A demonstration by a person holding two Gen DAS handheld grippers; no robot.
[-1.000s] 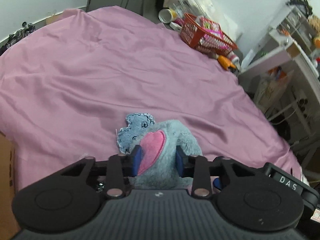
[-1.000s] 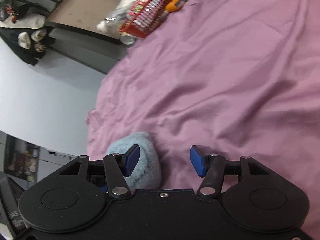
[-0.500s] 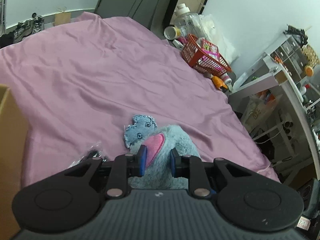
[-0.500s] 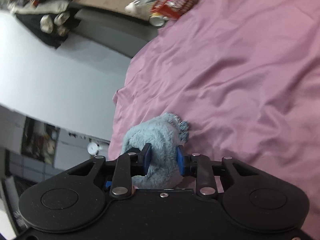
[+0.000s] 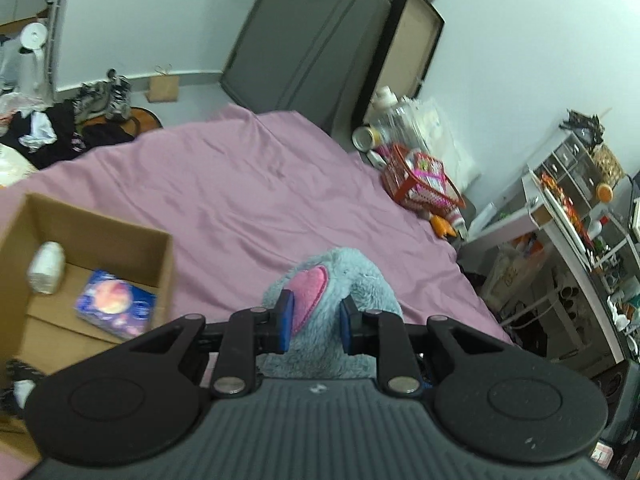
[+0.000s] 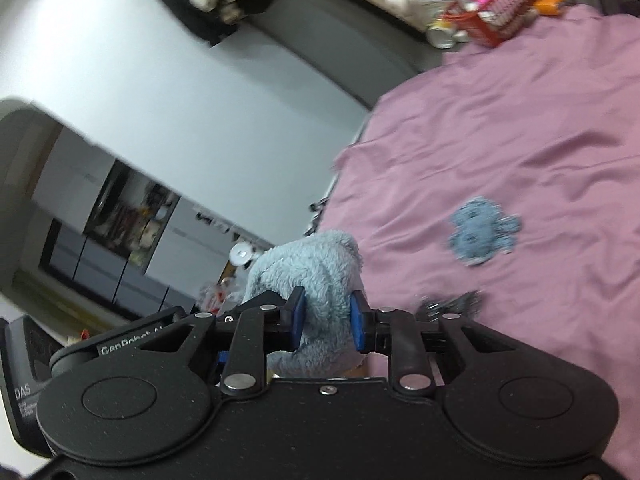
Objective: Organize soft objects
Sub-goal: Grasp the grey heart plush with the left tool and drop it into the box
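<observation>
Claws (image 5: 314, 323) (image 6: 327, 324) clamp plush (image 5: 340, 280) above bedsheet (image 5: 240, 188).

The plush (image 5: 352, 280) is shaggy, matt blue-grey fleece, with a smoother pink felt-like patch (image 5: 310, 290). The sheet (image 5: 248, 184) is thin mauve cloth with a faint sheen and soft creases. The box (image 5: 100, 236) is plain brown cardboard, matt, with raw cut edges. In it lies a pack (image 5: 116, 308) in glossy printed wrap. The left gripper (image 5: 314, 322) and right gripper (image 6: 326, 320) are matt black plastic with bright metal pins; their blue pads (image 6: 296, 318) look rubbery. A flat denim-like patch (image 6: 482, 236) with frayed edges lies on the sheet. The basket (image 5: 420, 188) is glossy red plastic mesh.
</observation>
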